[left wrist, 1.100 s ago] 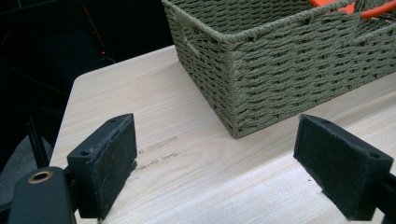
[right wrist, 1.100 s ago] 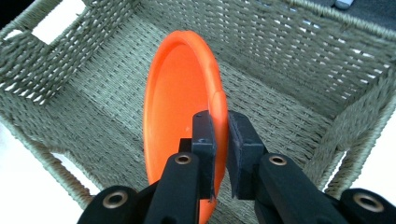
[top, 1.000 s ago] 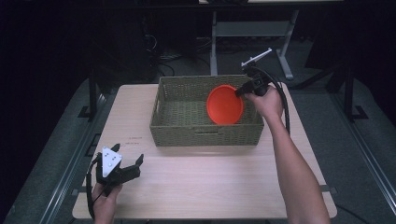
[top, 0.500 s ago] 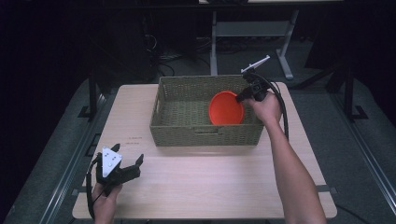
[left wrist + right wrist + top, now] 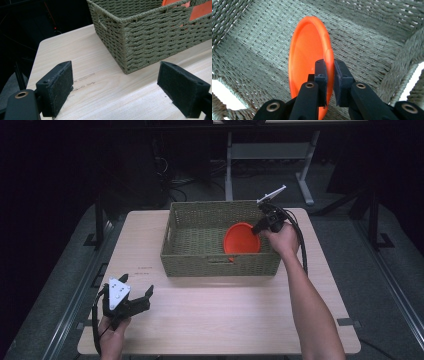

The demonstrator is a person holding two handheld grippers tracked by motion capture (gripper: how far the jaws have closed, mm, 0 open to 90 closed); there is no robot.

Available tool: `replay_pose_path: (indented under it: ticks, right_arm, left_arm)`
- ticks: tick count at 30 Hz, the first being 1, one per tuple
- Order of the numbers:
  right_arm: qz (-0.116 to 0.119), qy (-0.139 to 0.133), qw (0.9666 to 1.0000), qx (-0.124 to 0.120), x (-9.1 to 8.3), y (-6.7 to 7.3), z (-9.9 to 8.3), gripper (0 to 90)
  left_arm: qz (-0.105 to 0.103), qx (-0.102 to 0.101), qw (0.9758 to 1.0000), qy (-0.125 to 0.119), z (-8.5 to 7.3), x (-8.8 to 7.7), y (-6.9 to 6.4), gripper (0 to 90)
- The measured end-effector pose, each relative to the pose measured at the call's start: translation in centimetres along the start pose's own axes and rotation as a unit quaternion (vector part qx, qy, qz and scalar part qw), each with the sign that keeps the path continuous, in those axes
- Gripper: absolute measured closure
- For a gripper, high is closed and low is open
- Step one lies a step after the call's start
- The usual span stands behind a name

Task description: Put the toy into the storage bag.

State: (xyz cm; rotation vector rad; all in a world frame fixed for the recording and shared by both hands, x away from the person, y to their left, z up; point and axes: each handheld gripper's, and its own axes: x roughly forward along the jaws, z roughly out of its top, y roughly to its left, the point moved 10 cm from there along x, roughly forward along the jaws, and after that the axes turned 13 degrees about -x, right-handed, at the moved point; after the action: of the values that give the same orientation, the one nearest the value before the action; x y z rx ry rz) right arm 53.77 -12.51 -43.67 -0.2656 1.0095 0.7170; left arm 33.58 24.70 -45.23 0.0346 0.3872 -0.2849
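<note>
Plate (image 5: 308,60): orange, likely light stiff plastic, slick; best held at the rim. Right gripper (image 5: 329,75) clamps that rim inside basket (image 5: 192,265). Left gripper (image 5: 115,87) gapes wide, empty.

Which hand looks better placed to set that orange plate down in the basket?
Right. Its hand-held gripper already pinches the orange plate's rim inside the woven basket. The left hand-held gripper sits open near the table's front corner.
</note>
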Motion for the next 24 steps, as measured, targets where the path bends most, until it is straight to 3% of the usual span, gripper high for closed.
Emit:
replay_pose_path:
  ticks: [24]
  right_arm:
    - [-0.004, 0.017, 0.9998, 0.012, -0.02, -0.92, -0.98, 73.7]
  left_arm:
    - [-0.002, 0.0, 1.0, 0.001, 0.07, 0.3, -0.21, 12.7]
